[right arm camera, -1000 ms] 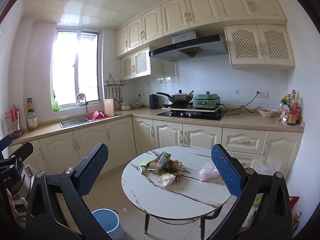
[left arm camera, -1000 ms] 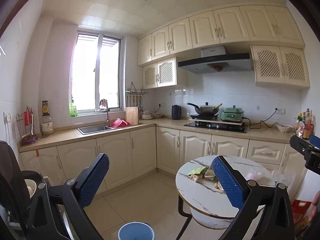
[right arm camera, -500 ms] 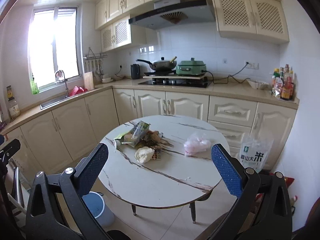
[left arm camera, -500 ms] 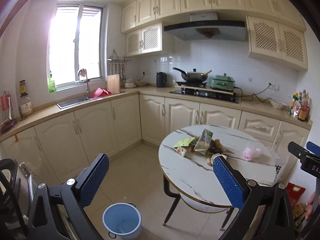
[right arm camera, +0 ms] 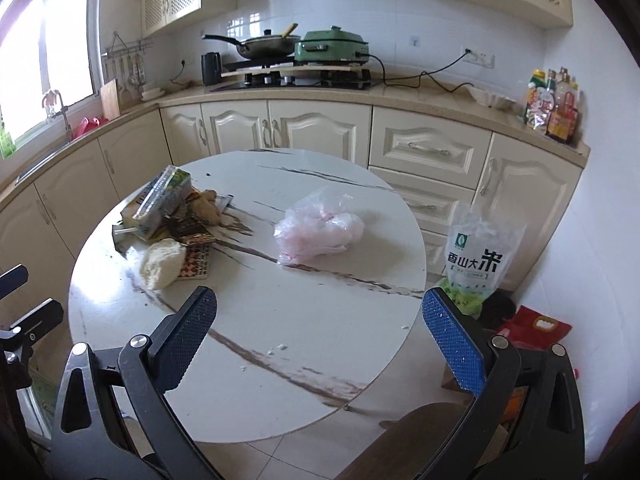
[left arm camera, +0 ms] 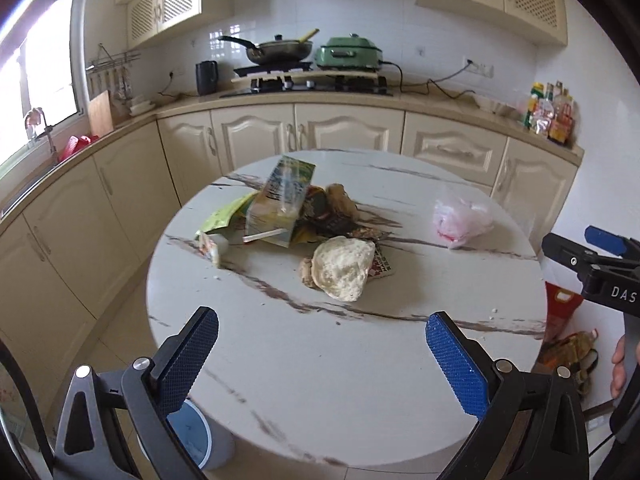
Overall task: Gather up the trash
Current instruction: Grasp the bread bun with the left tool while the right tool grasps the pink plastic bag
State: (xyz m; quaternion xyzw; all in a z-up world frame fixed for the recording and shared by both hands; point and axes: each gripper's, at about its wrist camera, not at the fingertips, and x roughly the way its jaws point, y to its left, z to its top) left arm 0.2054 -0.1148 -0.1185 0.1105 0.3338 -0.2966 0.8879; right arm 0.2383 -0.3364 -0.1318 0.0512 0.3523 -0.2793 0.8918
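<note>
A round white marble table (left arm camera: pixel 320 380) (right arm camera: pixel 280 340) carries a heap of trash: a green drink carton (left arm camera: pixel 282 200) (right arm camera: pixel 160 198), wrappers, a crumpled white tissue (left arm camera: pixel 342 268) (right arm camera: pixel 162 262) and a pink-white plastic bag (left arm camera: pixel 460 220) (right arm camera: pixel 320 228). My left gripper (left arm camera: pixel 322 356) is open and empty above the table's near part, short of the heap. My right gripper (right arm camera: pixel 320 332) is open and empty above the table's near edge, short of the plastic bag. The right gripper also shows at the right edge of the left wrist view (left arm camera: pixel 600 272).
A blue trash bin (left arm camera: pixel 196 436) stands on the floor under the table's near left edge. A rice bag (right arm camera: pixel 478 256) and red packets (right arm camera: pixel 536 326) lie on the floor to the right. Cream cabinets and a counter with a stove run behind. A brown chair back (right arm camera: pixel 432 436) is near.
Both grippers have tilted down and moved closer to the table, so the trash heap now looks larger and nearer. Both stay open and empty.
</note>
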